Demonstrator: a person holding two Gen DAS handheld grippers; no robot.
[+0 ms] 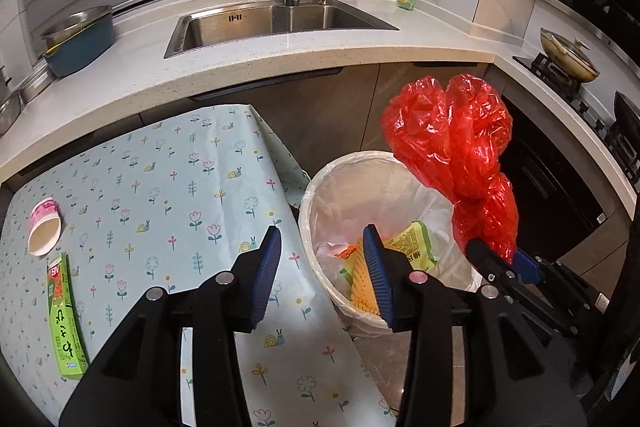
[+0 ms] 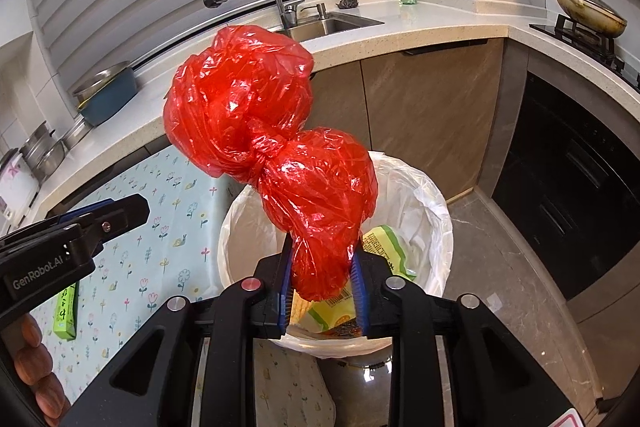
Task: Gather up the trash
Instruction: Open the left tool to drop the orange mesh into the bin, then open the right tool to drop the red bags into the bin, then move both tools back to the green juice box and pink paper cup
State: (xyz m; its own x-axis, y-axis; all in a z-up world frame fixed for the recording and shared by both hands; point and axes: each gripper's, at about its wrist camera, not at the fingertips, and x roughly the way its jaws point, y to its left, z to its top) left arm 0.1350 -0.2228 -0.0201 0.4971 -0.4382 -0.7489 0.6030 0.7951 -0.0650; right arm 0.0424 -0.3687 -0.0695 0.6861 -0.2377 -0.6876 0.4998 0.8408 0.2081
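Fingers of the left gripper (image 1: 320, 275) stand apart with nothing between them, poised over the edge of the desk (image 1: 168, 179) where it meets the bin (image 1: 316, 187). Left of these fingers, well apart on the flowered cloth, lie a pink paper cup (image 1: 44, 229) on its side and a green box (image 1: 66, 315), both likely light and stiff enough to pinch across their short sides.

To the right, the right gripper (image 2: 322, 287) has its fingers closed on the lower end of a knotted red plastic bag (image 2: 272, 155). The bag looks thin, soft, slippery and light; it probably holds best at the bunched plastic near the knot. Its puffed bulk rises ahead of the fingers, above the lined bin, where a yellow-green wrapper (image 2: 384, 247) already lies just beyond them.
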